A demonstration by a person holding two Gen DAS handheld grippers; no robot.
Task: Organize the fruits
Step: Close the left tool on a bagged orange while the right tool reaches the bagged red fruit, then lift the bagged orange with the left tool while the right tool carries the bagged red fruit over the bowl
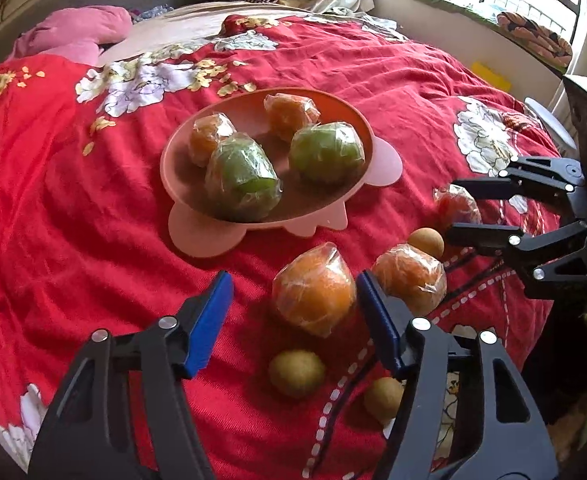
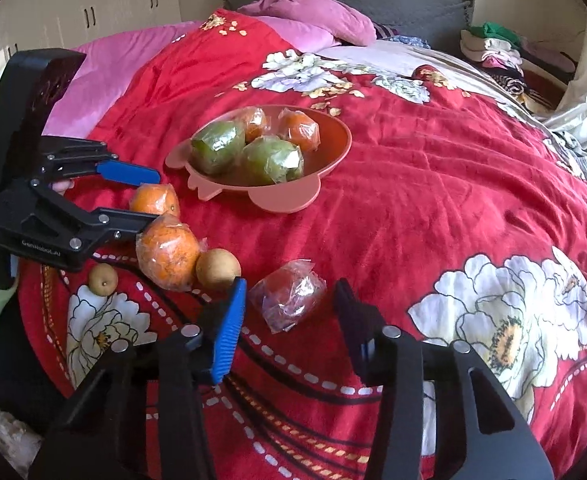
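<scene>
My left gripper (image 1: 293,276) is open around a plastic-wrapped orange (image 1: 313,288) on the red floral bedspread; its right pad is at the wrap, its left pad stands clear. A second wrapped orange (image 1: 409,276) lies just outside the right finger. My right gripper (image 2: 291,284) is open, tips on either side of a wrapped red fruit (image 2: 289,300), the pads close to the wrap. The left wrist view shows this gripper (image 1: 453,208) straddling the red fruit (image 1: 457,204). A pink bowl (image 1: 333,104) further back holds two green and two orange wrapped fruits.
Three small brown round fruits (image 1: 297,374) (image 1: 383,400) (image 1: 425,242) lie loose near the oranges. Pink pillows (image 2: 313,12) and a grey headboard stand at the far end of the bed. Folded clothes (image 2: 493,48) are piled at the far right, by a window ledge.
</scene>
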